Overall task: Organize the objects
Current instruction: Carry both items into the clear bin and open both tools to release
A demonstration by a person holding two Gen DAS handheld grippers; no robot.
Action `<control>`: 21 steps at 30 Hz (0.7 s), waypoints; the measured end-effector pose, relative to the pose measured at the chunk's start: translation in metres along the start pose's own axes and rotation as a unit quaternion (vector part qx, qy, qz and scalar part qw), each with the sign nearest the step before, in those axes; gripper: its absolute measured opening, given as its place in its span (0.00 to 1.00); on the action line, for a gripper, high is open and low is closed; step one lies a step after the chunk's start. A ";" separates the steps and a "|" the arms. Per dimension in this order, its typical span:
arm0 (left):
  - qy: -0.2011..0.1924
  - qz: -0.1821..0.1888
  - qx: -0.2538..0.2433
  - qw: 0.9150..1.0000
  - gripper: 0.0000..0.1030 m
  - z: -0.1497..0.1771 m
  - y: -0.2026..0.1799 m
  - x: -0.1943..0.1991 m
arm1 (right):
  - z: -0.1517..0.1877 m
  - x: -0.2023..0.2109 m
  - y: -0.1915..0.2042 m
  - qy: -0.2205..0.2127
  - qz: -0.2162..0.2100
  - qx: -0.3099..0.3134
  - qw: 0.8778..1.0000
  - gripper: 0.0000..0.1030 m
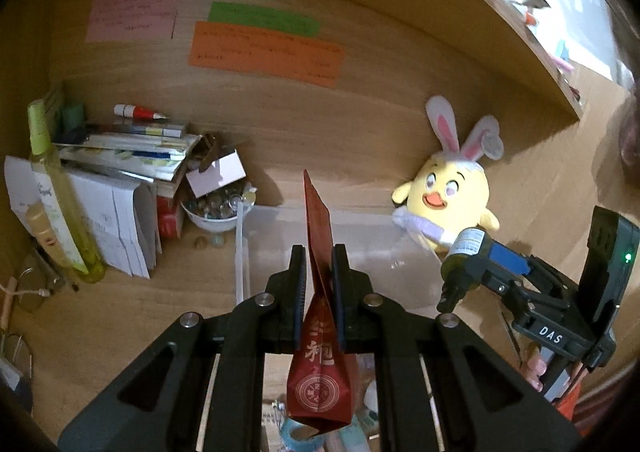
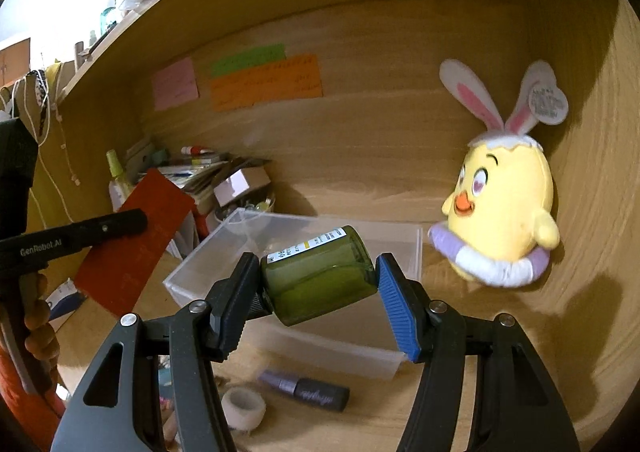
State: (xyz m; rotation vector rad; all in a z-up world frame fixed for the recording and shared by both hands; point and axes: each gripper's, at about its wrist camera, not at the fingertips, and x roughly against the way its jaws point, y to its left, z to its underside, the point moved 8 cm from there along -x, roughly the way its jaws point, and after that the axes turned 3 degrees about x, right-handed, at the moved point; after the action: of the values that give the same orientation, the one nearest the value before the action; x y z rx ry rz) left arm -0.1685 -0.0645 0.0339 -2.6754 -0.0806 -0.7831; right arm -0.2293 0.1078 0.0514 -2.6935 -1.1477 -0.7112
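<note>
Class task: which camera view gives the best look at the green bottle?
The right wrist view: the green bottle fills the centre, lying sideways between the right gripper fingers, label readable-sized. The left wrist view shows it only small, near the right edge, partly covered by that gripper.

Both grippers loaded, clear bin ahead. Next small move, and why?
Probably ease the right gripper forward and down: its green bottle hangs sideways over the clear plastic bin, which looks empty below. The left gripper can hold its red packet meanwhile.
</note>
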 end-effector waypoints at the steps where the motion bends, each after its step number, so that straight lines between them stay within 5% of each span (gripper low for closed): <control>1: 0.000 -0.003 0.002 1.000 0.11 -0.004 0.002 -0.003 | -0.001 -0.002 0.000 0.001 -0.001 0.000 1.000 0.55; 21: 0.045 -0.048 0.016 0.998 0.11 -0.015 0.022 -0.082 | 0.016 -0.078 -0.012 0.070 0.002 -0.023 0.997 0.55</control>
State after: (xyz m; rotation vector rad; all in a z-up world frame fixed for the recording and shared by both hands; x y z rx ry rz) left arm -0.2422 -0.0867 -0.0054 -2.6177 -0.1976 -0.9226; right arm -0.2793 0.0704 0.0000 -2.6323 -1.1055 -0.9196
